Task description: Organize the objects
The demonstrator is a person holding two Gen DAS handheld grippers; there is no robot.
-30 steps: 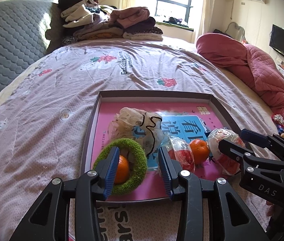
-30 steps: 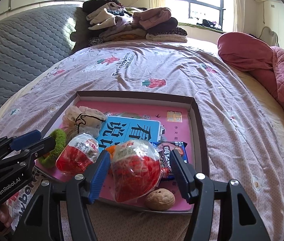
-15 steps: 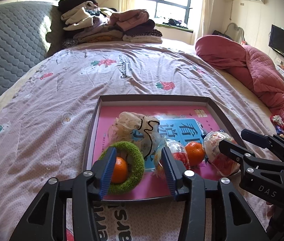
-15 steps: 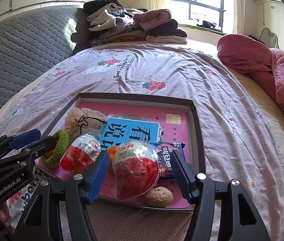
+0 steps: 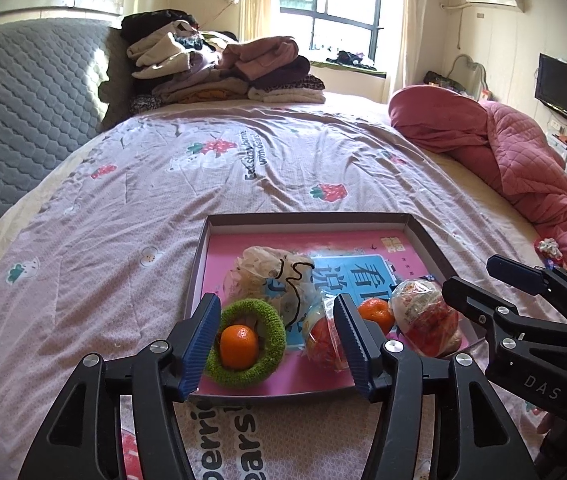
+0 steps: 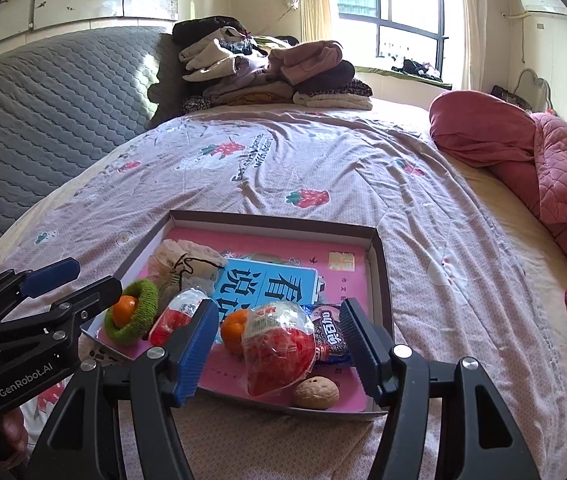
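Count of items: one shallow tray (image 6: pixel 379 264); two oranges (image 6: pixel 233 330) (image 6: pixel 125 307); one green ring (image 6: pixel 143 294); two red-filled clear bags (image 6: pixel 279 346) (image 6: pixel 175 316); one crumpled beige bag (image 6: pixel 181 260); one dark snack packet (image 6: pixel 329 334); one walnut (image 6: pixel 316 393); one blue booklet (image 6: pixel 267 286).

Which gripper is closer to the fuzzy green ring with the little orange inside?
Left. The left gripper hangs just above the green ring, jaws opening, nothing held. The right gripper sits over at the red snack bag.
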